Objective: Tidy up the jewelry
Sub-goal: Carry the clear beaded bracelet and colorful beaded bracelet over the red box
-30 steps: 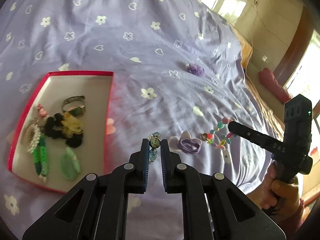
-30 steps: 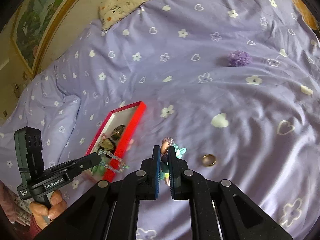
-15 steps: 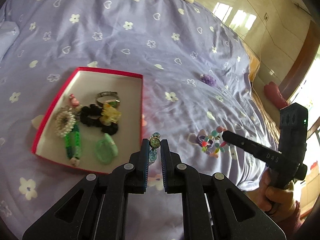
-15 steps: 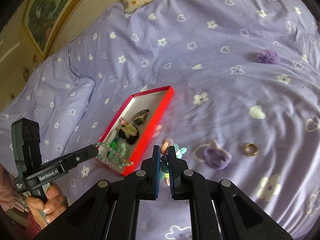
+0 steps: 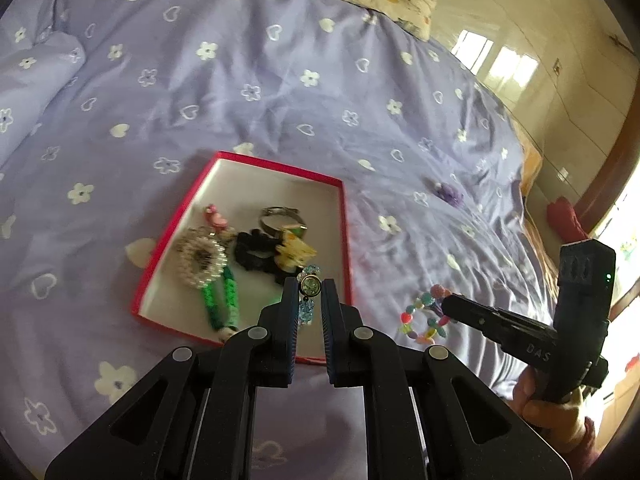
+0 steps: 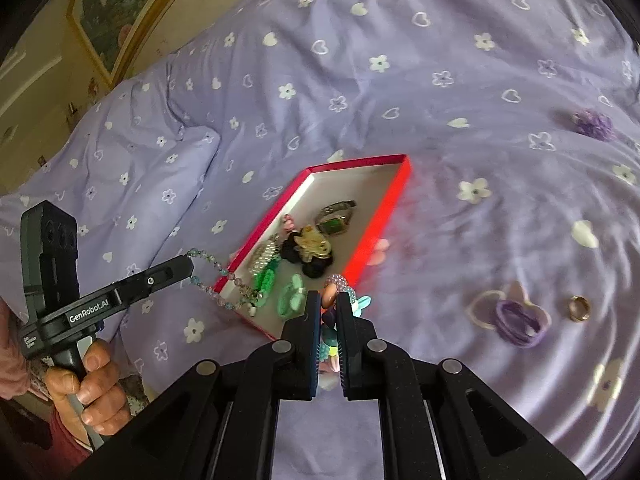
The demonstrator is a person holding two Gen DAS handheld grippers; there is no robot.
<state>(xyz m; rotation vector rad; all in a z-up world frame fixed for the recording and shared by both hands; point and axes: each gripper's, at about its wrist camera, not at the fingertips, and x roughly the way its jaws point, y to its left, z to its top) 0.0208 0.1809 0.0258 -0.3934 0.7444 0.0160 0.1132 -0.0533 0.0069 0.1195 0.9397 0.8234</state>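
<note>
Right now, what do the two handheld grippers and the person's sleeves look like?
Both are matte black plastic with long paired fingers, silver pivot rivets and blue ribbed pads. The left gripper carries white "GenRobot.AI" lettering, a small white label and a boxy upright block. The right gripper shows embossed "DAS" lettering and a green light on its block. Each is held by a pistol-style handle. The sleeve looks pinkish, dark red lower down.

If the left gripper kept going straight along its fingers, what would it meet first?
Probably the red box: the left gripper, shut on a blue beaded bracelet, points over its near right corner, towards the black scrunchie inside. Depth is uncertain through the fisheye.
</note>
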